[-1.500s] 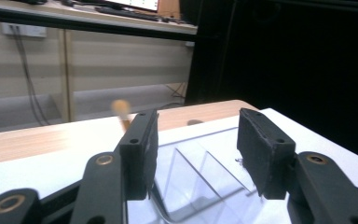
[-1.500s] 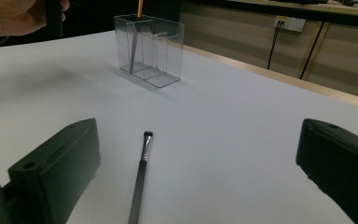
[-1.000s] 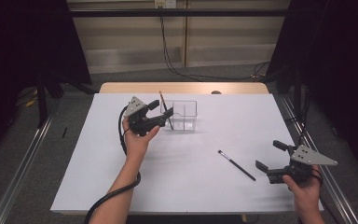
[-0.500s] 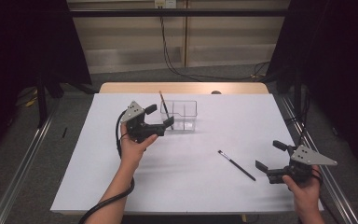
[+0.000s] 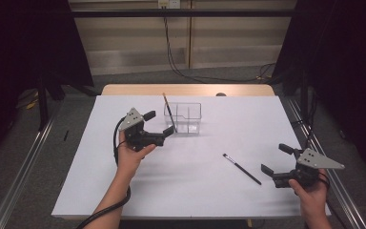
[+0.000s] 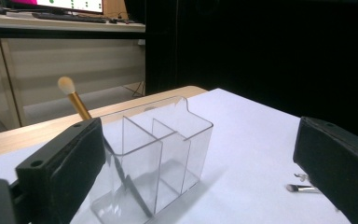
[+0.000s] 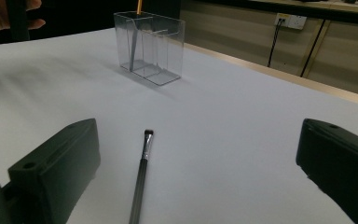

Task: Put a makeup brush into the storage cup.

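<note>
A clear divided organizer (image 5: 183, 118) stands on the white table at the back middle. A gold-handled brush (image 5: 167, 106) leans upright in its left compartment, pale tip up (image 6: 67, 86). My left gripper (image 5: 160, 122) is just left of the organizer (image 6: 158, 154); its jaws have just been opening and hold nothing. The brush rises behind the left jaw. A black brush (image 5: 241, 169) lies flat at the right front. My right gripper (image 5: 276, 158) is open just right of it, aimed along the black brush (image 7: 141, 173) toward the organizer (image 7: 149, 46).
The white sheet (image 5: 100, 181) covers the table, with a wooden strip (image 5: 186, 89) at the far edge. Metal rails (image 5: 19, 176) run along the floor on both sides. Cables (image 5: 181, 67) hang behind the table. My left hand (image 7: 4, 14) appears far off in the right gripper view.
The left gripper's jaws have spread wide and come off the gold-handled brush, which stays standing in the organizer. That gripper eased back slightly. The right gripper has not moved.
</note>
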`<state>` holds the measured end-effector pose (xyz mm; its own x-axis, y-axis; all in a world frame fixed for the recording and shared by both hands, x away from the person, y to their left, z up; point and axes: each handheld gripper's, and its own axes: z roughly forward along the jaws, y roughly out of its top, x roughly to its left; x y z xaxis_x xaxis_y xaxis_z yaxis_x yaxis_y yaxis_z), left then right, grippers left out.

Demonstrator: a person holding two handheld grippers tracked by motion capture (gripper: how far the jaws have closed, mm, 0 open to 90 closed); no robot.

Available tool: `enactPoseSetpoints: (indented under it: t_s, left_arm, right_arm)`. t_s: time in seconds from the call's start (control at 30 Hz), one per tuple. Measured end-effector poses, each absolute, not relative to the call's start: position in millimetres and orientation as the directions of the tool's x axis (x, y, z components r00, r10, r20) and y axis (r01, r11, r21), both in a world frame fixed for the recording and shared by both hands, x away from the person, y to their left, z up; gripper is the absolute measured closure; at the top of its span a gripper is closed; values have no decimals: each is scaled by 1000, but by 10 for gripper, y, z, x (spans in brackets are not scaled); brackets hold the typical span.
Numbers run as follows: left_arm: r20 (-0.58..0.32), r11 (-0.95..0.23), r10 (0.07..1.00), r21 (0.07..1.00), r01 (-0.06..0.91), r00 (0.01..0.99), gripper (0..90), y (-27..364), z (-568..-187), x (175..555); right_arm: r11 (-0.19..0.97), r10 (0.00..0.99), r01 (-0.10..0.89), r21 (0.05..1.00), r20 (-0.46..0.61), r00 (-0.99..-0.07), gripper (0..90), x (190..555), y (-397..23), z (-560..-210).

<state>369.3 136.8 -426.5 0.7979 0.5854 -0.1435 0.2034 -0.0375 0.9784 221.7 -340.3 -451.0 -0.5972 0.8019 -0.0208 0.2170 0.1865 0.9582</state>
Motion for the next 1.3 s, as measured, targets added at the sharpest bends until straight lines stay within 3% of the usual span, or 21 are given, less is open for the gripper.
enactPoseSetpoints:
  t_s: [0.6,1.3]
  left_arm:
    - [-148,-18,595,980,197,790,0,1689,-4265,3556]
    - [-81,-76,597,985,156,798,0,2006,-4268,3272]
  right_arm:
    - [188,801,219,958,-20,-598,0,2219,-3399,-4515]
    - [193,802,219,956,-25,-597,0,2221,-3385,-4517]
